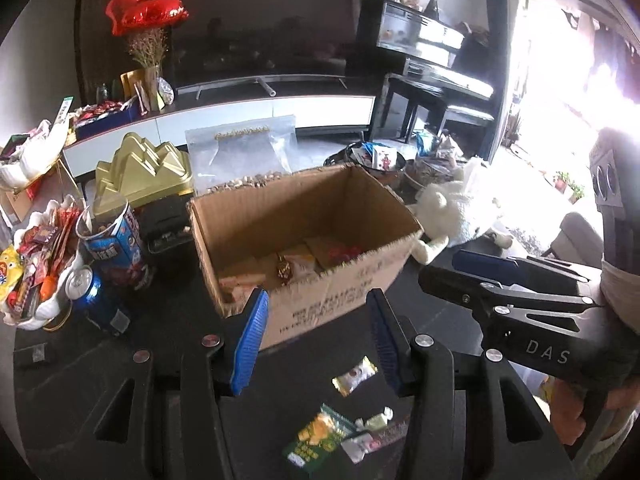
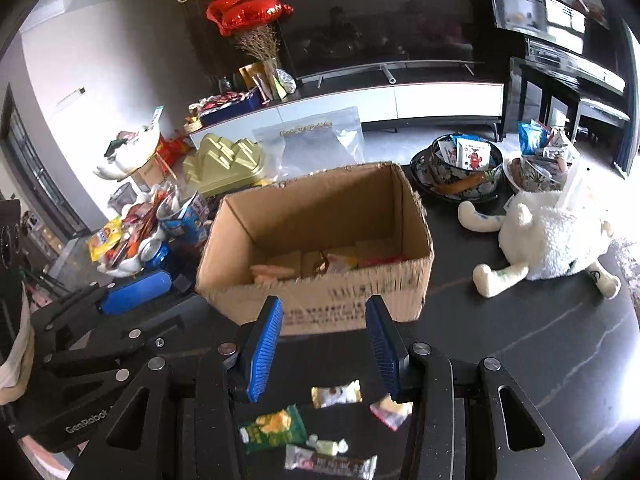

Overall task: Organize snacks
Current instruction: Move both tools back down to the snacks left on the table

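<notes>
Both grippers angle down toward the dark table point(image 2: 540, 340), side by side. The left gripper point(image 1: 318, 320) and right gripper point(image 2: 324, 330) each stand partly apart with nothing between the blue pads. Just beyond them sits the open cardboard box point(image 2: 320, 216), a few wrapped snacks on its floor. Near the fingertips lie loose snacks: a green packet point(image 2: 272, 430) and a small gold-wrapped candy point(image 1: 354, 376).

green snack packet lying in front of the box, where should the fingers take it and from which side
Pinch the green snack packet across its short width, coming straight down from above: it lies flat on the dark table, with a small wrapped candy close beside it.
</notes>
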Demonstrator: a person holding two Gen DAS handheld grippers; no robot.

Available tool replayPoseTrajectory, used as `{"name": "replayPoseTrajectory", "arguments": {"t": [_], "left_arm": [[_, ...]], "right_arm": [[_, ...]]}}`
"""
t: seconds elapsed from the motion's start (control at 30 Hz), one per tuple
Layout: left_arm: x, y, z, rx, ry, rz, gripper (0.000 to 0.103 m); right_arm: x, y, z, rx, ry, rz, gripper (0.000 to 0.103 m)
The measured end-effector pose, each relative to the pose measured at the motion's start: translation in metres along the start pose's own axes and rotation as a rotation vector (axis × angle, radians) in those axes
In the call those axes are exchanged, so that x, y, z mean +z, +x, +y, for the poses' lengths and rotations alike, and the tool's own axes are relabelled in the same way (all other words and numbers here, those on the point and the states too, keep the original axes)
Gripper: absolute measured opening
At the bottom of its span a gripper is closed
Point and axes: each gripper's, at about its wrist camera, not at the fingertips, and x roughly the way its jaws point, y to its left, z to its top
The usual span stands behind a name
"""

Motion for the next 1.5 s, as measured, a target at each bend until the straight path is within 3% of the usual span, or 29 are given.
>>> {"name": "replayPoseTrajectory", "arguments": {"t": [0.43,0.77,1.3,1.5], "left_arm": [[-0.044,-0.029,-0.01,-0.015,0.018,0.023,0.052],[-0.078,-0.027,-0.019,-0.017,0.038,0.056,0.052],[-0.137,0.002,-0.012,0.021,0.034,0.164,0.052],[-0.158,0.017,-0.015,0.039,0.087,0.21,0.055]], "right_arm": [[-0.041,-0.022,0.017,0.006,-0.065,0.055,0.045],[-0.078,-0.019,0.015,0.008,-0.076,0.112,0.045],[-0.134,0.023,0.027,0.008,-0.27,0.316,0.045],[-0.157,0.043,0.033,0.058,-0.35,0.396,0.045]]}}
